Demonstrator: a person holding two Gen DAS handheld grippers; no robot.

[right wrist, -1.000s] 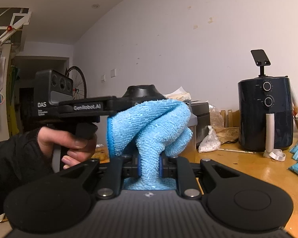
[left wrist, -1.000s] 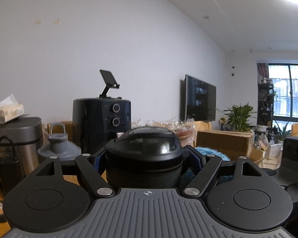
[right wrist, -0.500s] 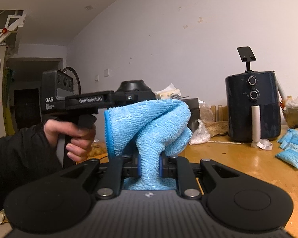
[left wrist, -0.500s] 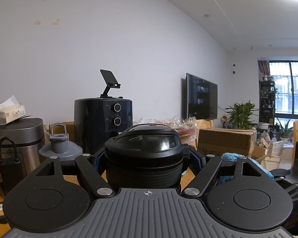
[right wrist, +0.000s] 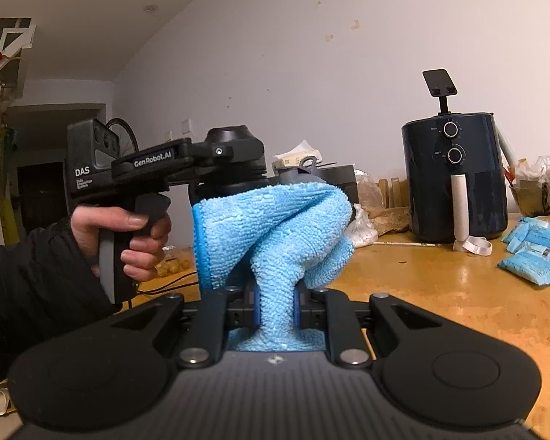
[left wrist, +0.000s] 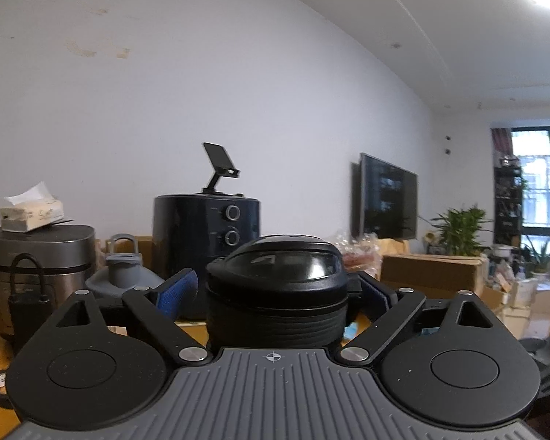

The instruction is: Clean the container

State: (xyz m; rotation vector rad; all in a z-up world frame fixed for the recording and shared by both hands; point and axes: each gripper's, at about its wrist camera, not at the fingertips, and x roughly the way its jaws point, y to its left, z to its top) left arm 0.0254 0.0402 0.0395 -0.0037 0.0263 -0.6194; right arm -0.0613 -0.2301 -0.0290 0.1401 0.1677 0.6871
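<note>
L gripper: jaws opening, blue pads off the black ribbed round container sitting between them. R gripper: clenched on light-blue microfibre cloth. Wooden table: bare centre-right; dark air fryer far right.

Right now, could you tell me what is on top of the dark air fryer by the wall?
A small black phone stand sits on the air fryer, tilted and holding nothing. The stand's foot hides the lid beneath it.

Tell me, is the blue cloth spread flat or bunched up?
Bunched up. The blue cloth is pinched at its narrow lower part between the pads of the right hand-held gripper, and folds bulge above them.
</note>
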